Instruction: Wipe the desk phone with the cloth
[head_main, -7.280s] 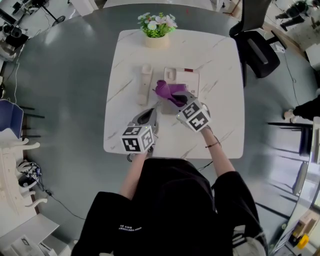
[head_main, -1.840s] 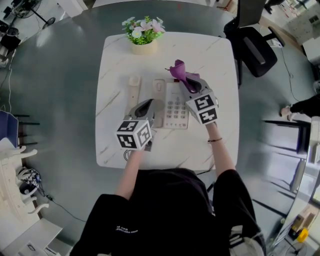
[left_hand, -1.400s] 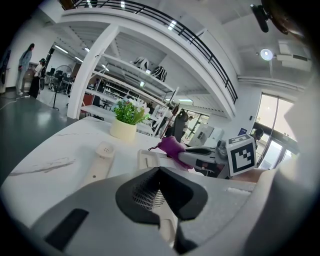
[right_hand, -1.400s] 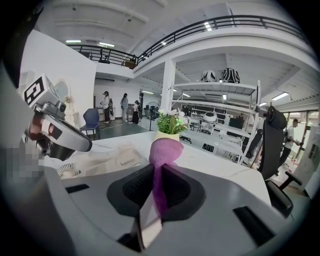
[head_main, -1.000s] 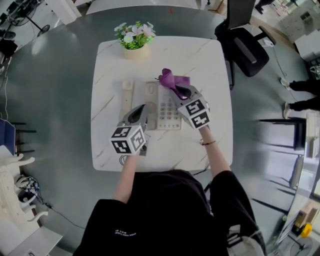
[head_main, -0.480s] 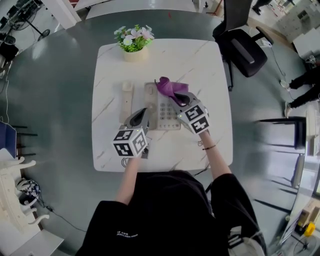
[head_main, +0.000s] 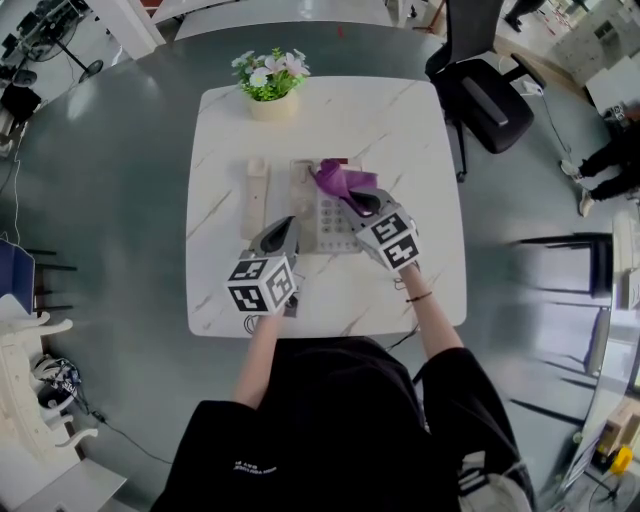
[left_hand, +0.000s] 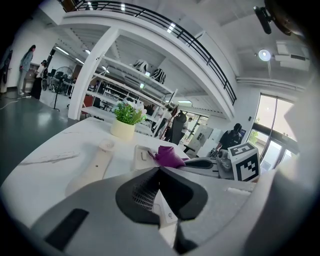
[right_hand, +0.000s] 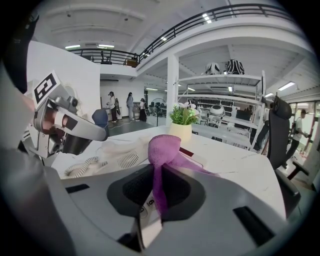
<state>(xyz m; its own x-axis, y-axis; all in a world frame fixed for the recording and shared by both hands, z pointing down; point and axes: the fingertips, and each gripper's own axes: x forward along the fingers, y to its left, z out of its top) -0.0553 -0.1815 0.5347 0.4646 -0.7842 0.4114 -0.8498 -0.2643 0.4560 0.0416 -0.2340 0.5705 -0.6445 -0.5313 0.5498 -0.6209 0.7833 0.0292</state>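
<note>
My right gripper (right_hand: 159, 174) has its jaws pinched tight on the purple cloth (head_main: 338, 178). One strand runs down between the pads, and the rest bunches up in a knot just past the tips. In the head view that bundle sits on the upper part of the desk phone (head_main: 308, 205), above the keypad, and the gripper reaches in from the near right side. Through the gap under the right jaws I can see a numbered key, so the tips are directly over the keypad. My left gripper (left_hand: 160, 169) has its jaws drawn together, the tips meeting with nothing caught between them. Only a sliver of the phone's white casing shows through the opening below. In the head view it rests at the phone's near left corner, though I cannot tell if it is pressing down or only hovering close. The handset (head_main: 257, 197) is off its cradle and lies flat on the white marble table (head_main: 420, 150), just left of the phone body and parallel to it. The coiled cord (right_hand: 82, 170) curls near the front edge. A potted plant (head_main: 268, 78) stands at the far side of the table, well apart from the phone.
</note>
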